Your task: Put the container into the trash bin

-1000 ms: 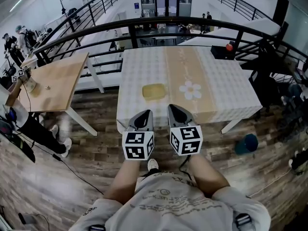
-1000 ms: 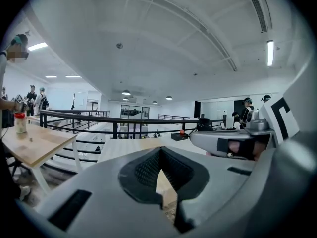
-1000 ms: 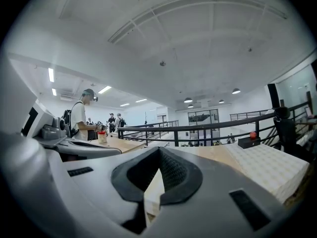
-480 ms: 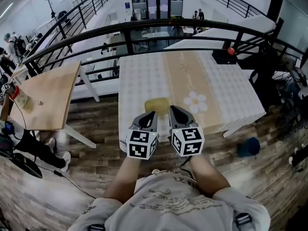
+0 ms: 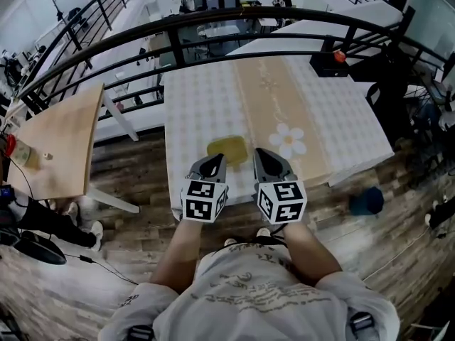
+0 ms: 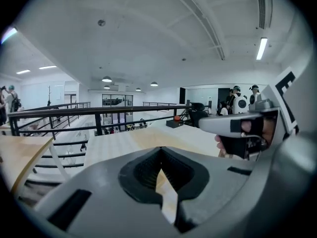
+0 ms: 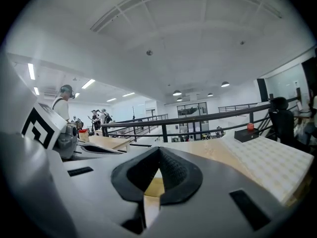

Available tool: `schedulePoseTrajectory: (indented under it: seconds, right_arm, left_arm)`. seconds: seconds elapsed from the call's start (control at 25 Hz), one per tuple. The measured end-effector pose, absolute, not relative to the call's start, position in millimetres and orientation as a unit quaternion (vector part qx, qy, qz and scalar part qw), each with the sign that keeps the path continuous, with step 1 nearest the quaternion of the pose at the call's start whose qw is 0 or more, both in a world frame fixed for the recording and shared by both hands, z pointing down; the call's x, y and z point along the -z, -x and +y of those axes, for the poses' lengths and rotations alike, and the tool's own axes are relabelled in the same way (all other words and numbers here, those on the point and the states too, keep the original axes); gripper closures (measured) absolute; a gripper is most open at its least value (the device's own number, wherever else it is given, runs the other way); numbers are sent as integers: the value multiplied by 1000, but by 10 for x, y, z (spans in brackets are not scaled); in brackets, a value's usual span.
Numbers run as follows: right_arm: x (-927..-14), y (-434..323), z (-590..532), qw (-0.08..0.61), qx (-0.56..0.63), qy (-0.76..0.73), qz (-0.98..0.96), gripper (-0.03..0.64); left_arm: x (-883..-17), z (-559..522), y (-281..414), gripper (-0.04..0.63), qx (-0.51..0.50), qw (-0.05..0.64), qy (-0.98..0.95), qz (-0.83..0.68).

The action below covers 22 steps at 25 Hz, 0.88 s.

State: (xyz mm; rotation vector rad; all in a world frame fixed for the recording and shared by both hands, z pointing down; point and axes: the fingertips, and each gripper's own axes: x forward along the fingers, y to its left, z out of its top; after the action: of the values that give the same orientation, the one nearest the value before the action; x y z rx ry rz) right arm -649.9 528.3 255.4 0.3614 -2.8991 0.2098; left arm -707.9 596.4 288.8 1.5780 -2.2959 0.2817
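A flat yellow container (image 5: 227,150) lies on the near part of the checkered table (image 5: 199,105). It rests just beyond my two grippers. My left gripper (image 5: 215,160) is at the container's near left corner and my right gripper (image 5: 262,155) is at its near right side. Both sit over the table's front edge, shut and holding nothing. In the right gripper view a yellow strip of the container (image 7: 154,185) shows through the slit of the jaws. A blue bin (image 5: 366,201) stands on the floor off the table's right front corner.
A tan runner (image 5: 274,98) with a white flower mat (image 5: 288,139) crosses the table. A wooden table (image 5: 60,137) stands to the left and a black railing (image 5: 213,27) runs behind. Dark equipment (image 5: 412,112) crowds the right side. People stand far off.
Both grippers have moved forward from over the floor to the table's front edge. They now flank the near side of the yellow container. Their jaws have stayed shut.
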Motion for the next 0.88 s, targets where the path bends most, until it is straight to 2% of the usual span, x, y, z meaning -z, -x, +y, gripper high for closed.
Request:
schedulePoseTrajectory:
  seconds: [0.28, 0.6, 0.88]
  right_arm:
    - [-2692, 6517, 5108, 121, -79, -125, -982, 614]
    - [-2777, 6409, 4960, 130, -87, -134, -979, 614]
    - [-2837, 6276, 4914, 138, -99, -146, -975, 614]
  left_arm:
    - [-3487, 5735, 7160, 589, -205, 198, -597, -750]
    - [-4281, 5673, 7124, 483, -404, 215, -669, -586]
    - [-4866, 5742, 7146, 474, -496, 243, -660, -509]
